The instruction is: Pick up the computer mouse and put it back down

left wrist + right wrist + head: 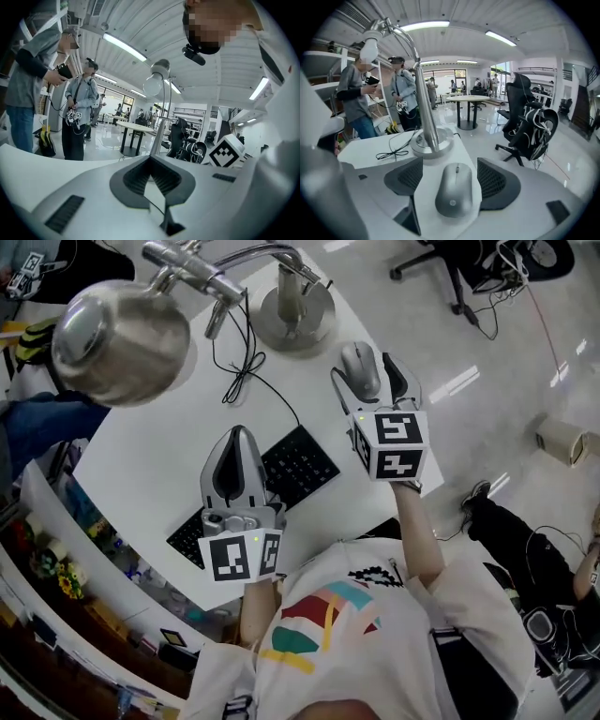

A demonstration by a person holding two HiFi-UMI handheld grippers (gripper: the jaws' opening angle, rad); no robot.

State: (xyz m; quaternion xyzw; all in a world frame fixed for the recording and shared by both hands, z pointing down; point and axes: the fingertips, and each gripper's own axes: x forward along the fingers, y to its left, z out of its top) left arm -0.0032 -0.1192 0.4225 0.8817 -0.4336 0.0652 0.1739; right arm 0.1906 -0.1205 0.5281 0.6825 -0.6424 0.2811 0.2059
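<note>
A grey computer mouse (359, 367) (454, 190) lies on the white table (150, 456) near its right edge, just in front of the lamp base. My right gripper (367, 373) (452, 177) is open, with one jaw on each side of the mouse; a strip of table shows beside the left pad, and the right pad is very close. My left gripper (237, 435) (151, 161) hovers over the black keyboard (291, 470), its fingers together at the tips with nothing between them.
A chrome desk lamp stands at the table's far end, its base (292, 313) (431, 140) just beyond the mouse and its head (122, 338) over the left side. A black cable (239, 367) runs across the table. An office chair (529, 126) and standing people (79, 112) are on the floor beyond.
</note>
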